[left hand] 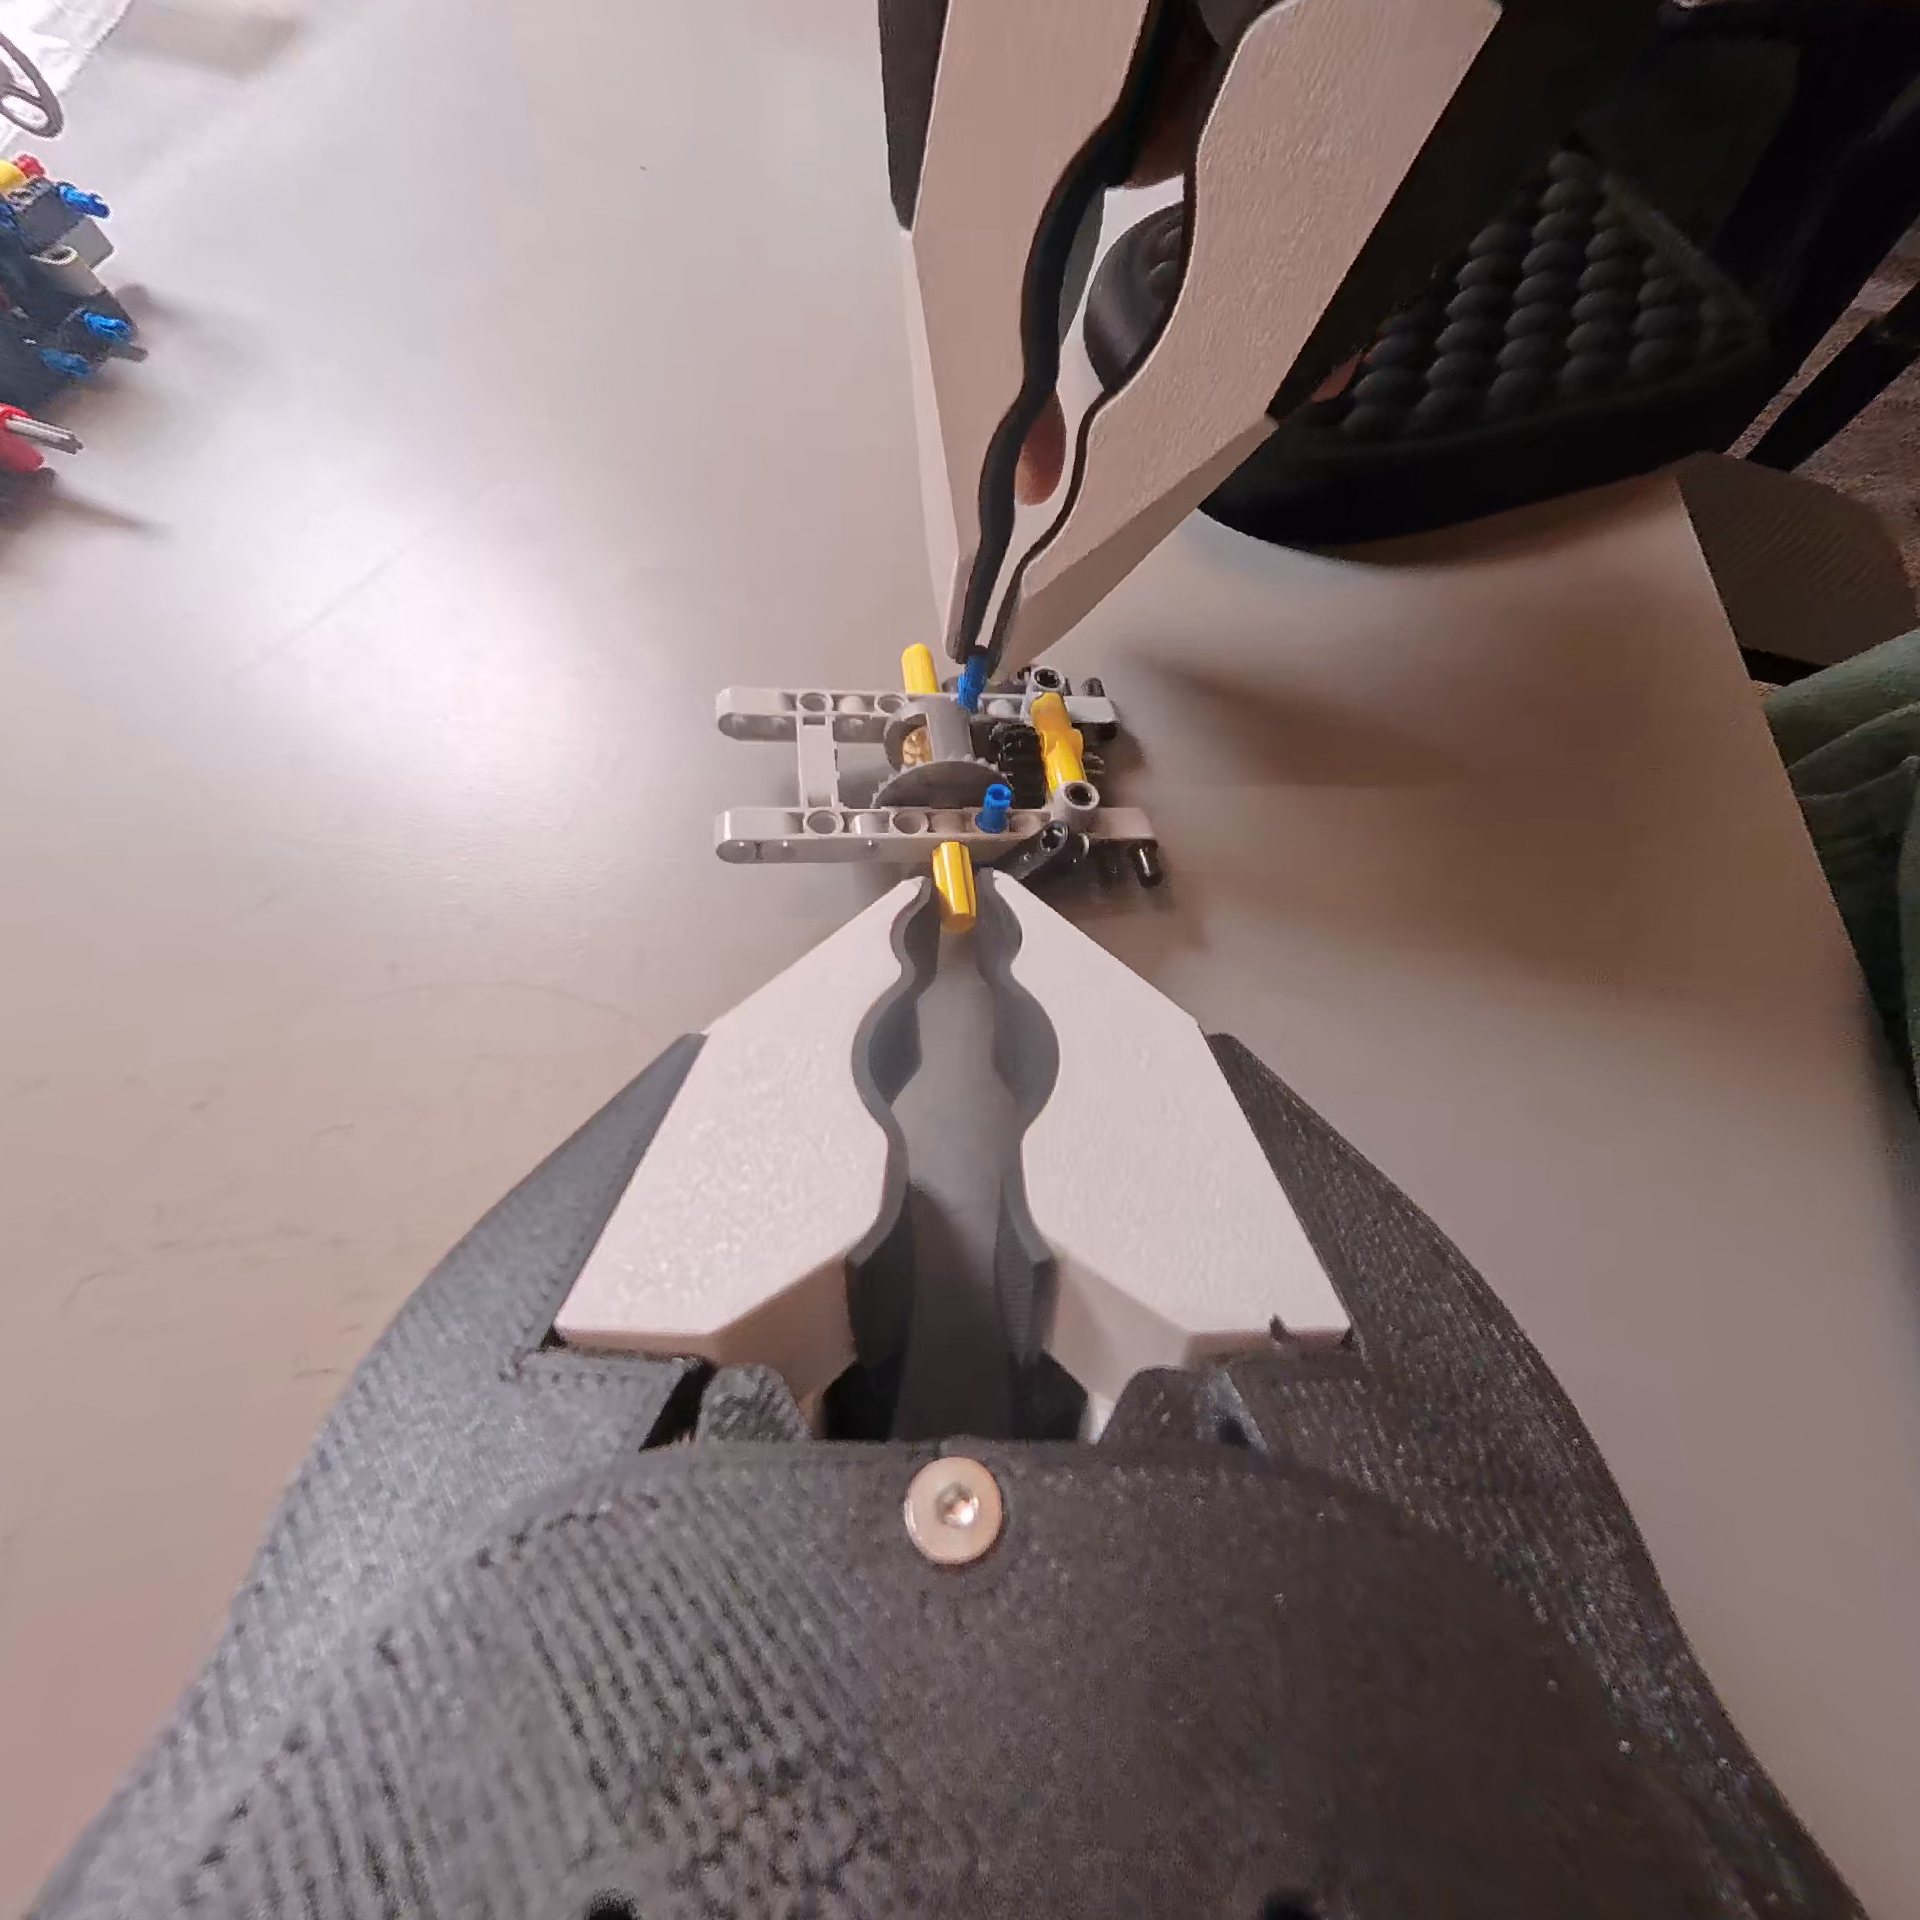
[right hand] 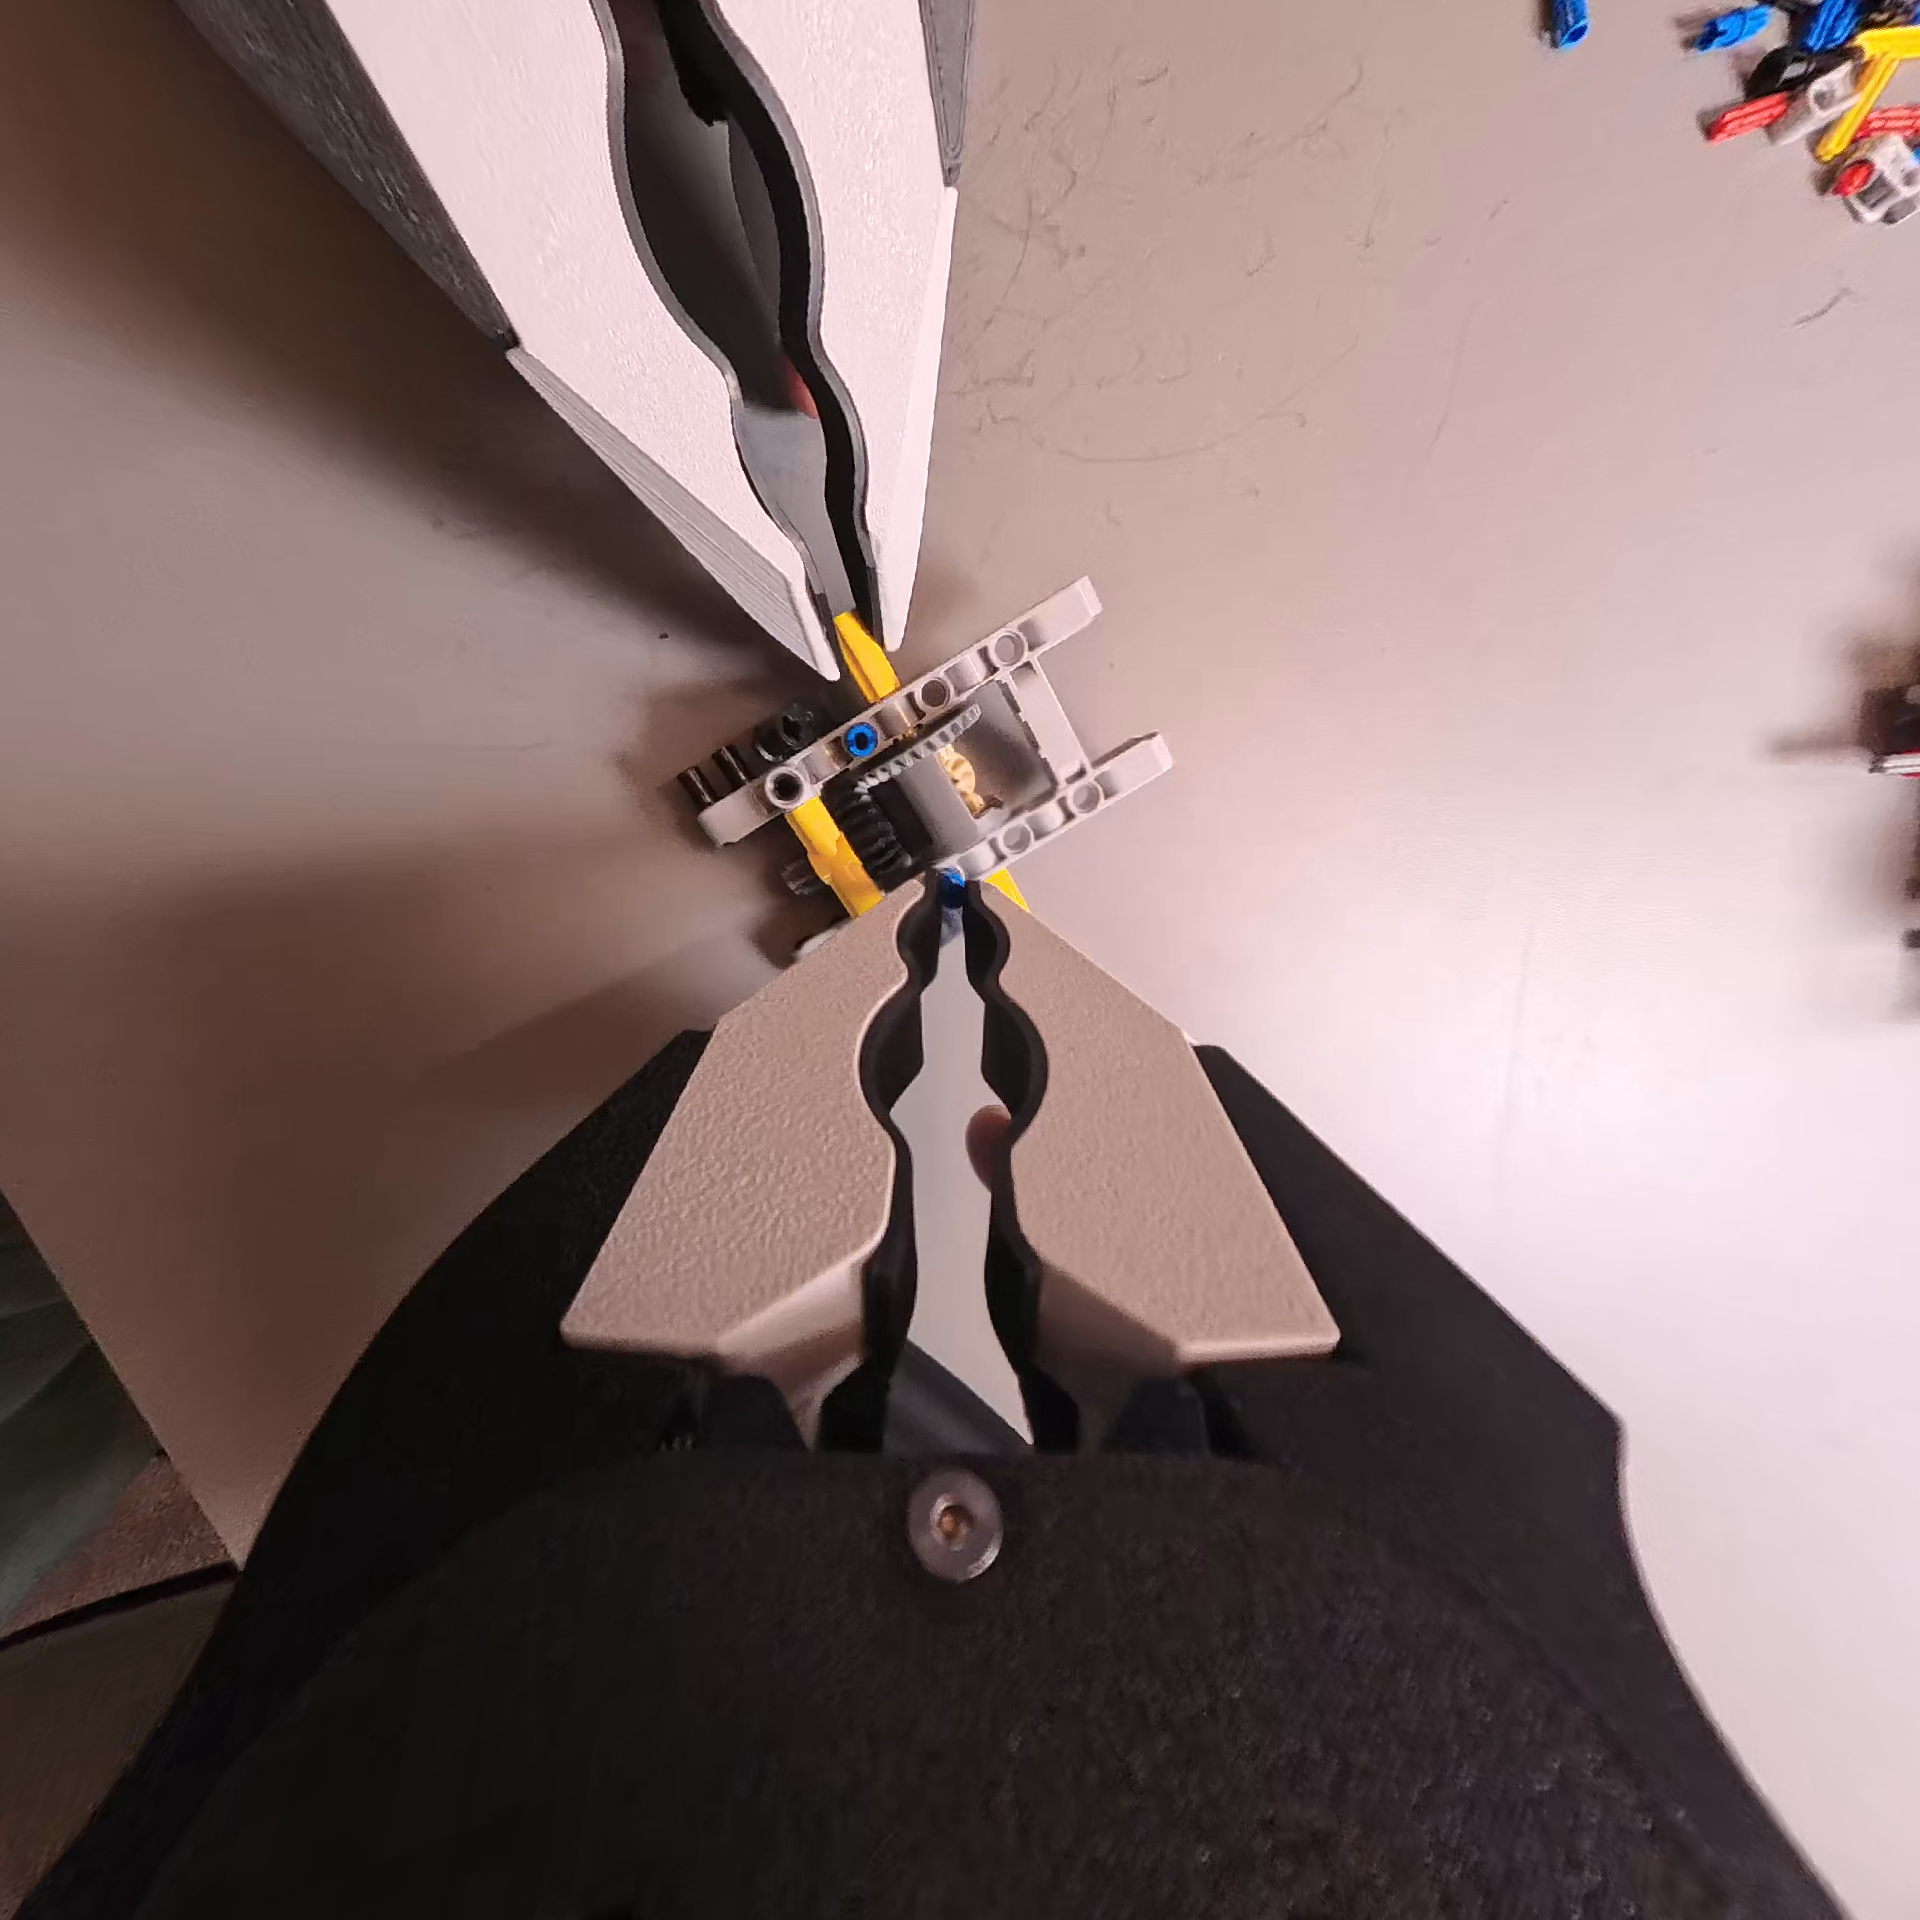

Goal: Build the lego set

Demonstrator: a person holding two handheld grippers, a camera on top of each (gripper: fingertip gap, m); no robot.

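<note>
Blue pin (right hand: 950, 896) half hidden in right claw (right hand: 945, 914), far parts (right hand: 1829, 114) blurred

Light grey lego frame (left hand: 914, 769) carries yellow axles (left hand: 951, 883), blue pins (left hand: 992, 808), black gear (right hand: 878, 831); beige counter (left hand: 468, 727); cream-and-black claws.

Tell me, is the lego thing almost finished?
Not yet. Done: a small grey frame with gears, yellow axles and one blue pin already sits together on the table. In hand: the left hand-held gripper closes around a yellow axle while the right hand-held gripper pushes in another blue pin. Left: loose parts wait farther off.
</note>
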